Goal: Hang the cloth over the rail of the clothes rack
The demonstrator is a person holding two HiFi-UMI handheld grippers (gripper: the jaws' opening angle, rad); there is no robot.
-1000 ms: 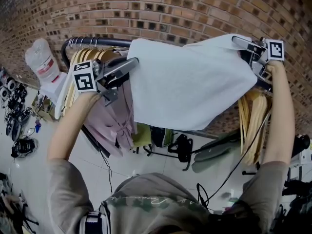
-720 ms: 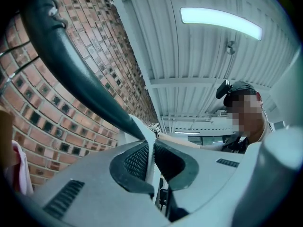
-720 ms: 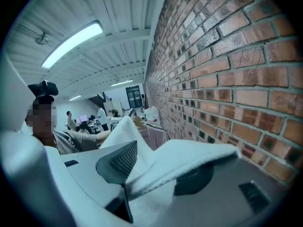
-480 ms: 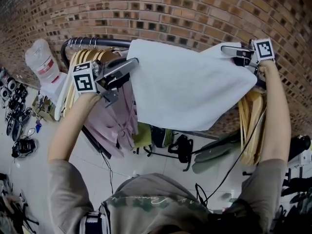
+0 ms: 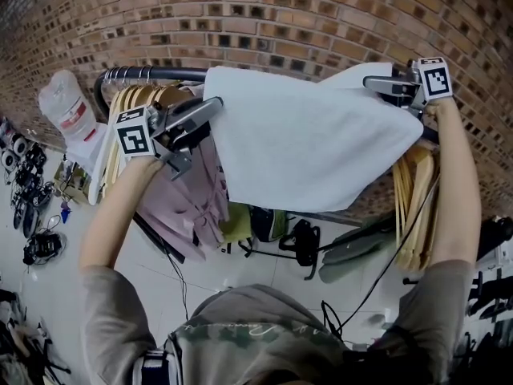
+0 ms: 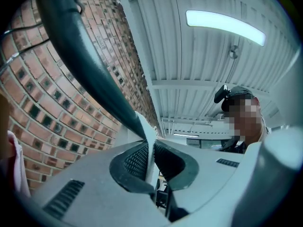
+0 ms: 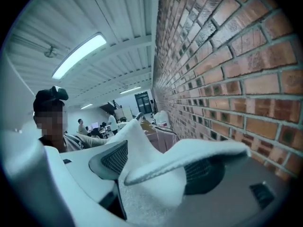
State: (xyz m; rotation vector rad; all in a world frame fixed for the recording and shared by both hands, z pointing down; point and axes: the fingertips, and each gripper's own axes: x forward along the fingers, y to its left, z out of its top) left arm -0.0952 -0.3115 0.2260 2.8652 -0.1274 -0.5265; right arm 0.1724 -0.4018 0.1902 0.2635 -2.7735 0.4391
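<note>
The left claw [image 5: 212,107] is clamping the cloth [image 5: 313,143] by its edge beside the rail [image 5: 164,74]. The right claw [image 5: 378,83] has just been opening its jaws, with cloth lying loose between them. The cloth is draping over the rail. Probably best: backing the right claw straight off the rail, snagging nothing.

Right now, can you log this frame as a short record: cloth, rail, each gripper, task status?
cloth: white cloth, spread wide at rail height, front hanging down
rail: dark rail, running behind the cloth
left gripper: shut on the cloth's left edge
right gripper: jaws just opened, cloth corner lying loose between them
also on rack: wooden hangers, pink garment
status: left side not yet released
</note>
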